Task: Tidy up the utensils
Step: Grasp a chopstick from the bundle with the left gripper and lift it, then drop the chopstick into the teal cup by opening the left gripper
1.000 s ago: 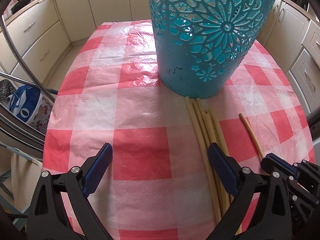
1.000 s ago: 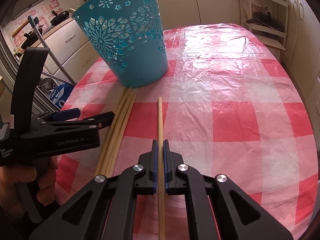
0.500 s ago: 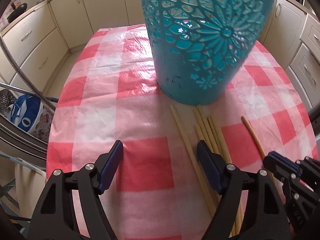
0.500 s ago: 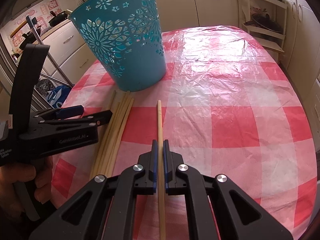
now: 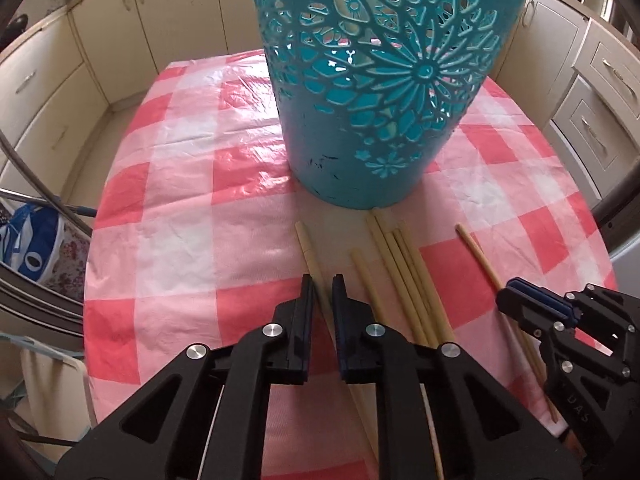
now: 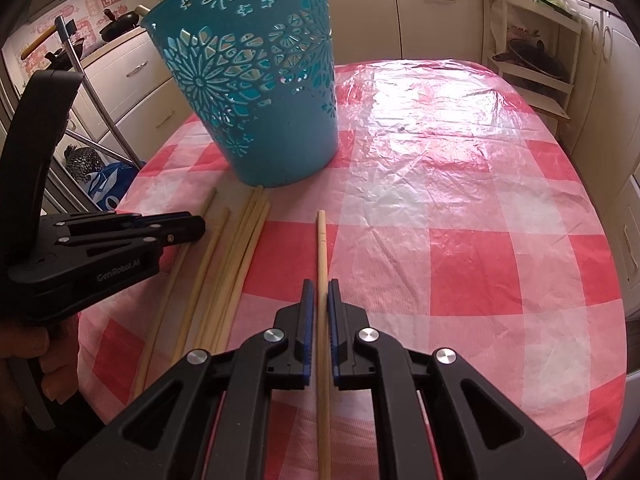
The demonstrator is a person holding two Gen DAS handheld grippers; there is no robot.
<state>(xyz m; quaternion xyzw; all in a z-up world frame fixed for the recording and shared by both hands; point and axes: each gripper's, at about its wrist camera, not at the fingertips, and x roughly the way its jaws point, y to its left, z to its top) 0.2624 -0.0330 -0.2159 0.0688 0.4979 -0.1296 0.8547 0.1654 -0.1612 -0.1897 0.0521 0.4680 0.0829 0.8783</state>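
A teal cut-out basket [image 5: 380, 92] [image 6: 260, 92] stands upright on the red-checked tablecloth [image 6: 460, 200]. Several pale wooden chopsticks [image 5: 404, 264] lie in a loose bundle in front of it. One chopstick [image 5: 308, 248] lies apart to the left of the bundle, and my left gripper [image 5: 323, 280] is closing its jaws on it, the stick pinched between the pads. In the right wrist view the left gripper [image 6: 196, 228] shows from the side. My right gripper [image 6: 318, 284] [image 5: 508, 294] is shut on another single chopstick [image 6: 321, 236], which lies flat and points toward the basket.
Cream kitchen cabinets [image 5: 52, 92] ring the table. A blue bag [image 5: 32, 240] and a metal rack sit off the table's left edge. A shelf unit holding a dark pan [image 6: 532, 60] stands at the far right. A hand [image 6: 52, 344] holds the left gripper's handle.
The left gripper's jaws went from wide open to closed around one chopstick, which now lies separate from the bundle. The right gripper kept its grip and barely moved.
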